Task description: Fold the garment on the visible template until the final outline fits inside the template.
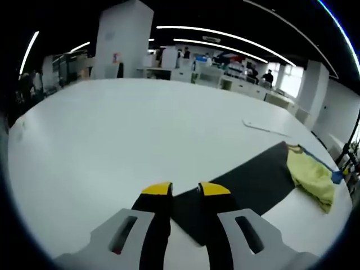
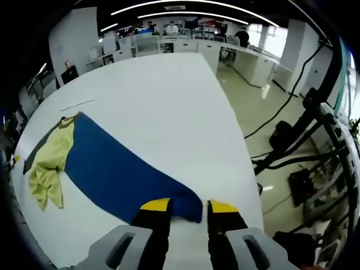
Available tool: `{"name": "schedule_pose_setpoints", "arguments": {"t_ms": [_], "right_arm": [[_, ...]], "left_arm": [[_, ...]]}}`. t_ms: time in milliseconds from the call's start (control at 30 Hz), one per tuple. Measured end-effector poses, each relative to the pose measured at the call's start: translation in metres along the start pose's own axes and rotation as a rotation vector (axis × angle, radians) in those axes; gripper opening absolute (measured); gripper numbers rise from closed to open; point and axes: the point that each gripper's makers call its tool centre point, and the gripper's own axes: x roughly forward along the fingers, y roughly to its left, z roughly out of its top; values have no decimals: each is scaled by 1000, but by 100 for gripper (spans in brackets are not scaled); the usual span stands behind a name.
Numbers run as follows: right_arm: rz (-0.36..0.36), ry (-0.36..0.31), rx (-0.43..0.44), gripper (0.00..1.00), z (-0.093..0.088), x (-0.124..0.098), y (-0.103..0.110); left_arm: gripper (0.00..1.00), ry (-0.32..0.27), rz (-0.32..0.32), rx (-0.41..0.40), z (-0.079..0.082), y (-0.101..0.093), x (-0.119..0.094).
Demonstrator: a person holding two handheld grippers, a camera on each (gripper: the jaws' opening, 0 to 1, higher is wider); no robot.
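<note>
A yellow garment (image 2: 49, 163) lies crumpled on a white surface (image 2: 163, 107), draped over one end of a long flat mat (image 2: 121, 171), apparently the template. The mat reads blue in the right gripper view and near black in the left gripper view, so its true colour is uncertain.

The right gripper (image 2: 188, 207) hovers at the mat's near corner, jaws apart with the corner between the yellow tips and nothing clamped. The left gripper (image 1: 185, 189) sits at the mat's opposite end, jaws also apart and empty, a corner of the mat (image 1: 247, 183) lying between them.

The garment (image 1: 312, 177) looks like thin, soft knit: light, limp, likely to sag and slide on the smooth mat. The collar or a shoulder seam would probably give the firmest pinch; a hem edge would serve for spreading.

Both grippers are well apart from the garment. The surface beyond the mat is broad and bare, offering open room. The surface edge runs close to the right gripper, with floor, cables (image 2: 281, 107) and a stand (image 2: 315, 140) beyond.
</note>
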Motion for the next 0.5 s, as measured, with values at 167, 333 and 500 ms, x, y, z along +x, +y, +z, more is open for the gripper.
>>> {"name": "schedule_pose_setpoints", "arguments": {"t_ms": [167,333,500], "right_arm": [[91,-37,-15,55,3,-10,30],[179,-89,-36,70,11,-21,62],[278,-139,-31,78,25,-26,88]], "left_arm": [[34,-17,-74,52,2,-19,-7],[50,-34,-133,82,4,-38,-16],[59,-63,-195,107,11,-62,-28]]}}
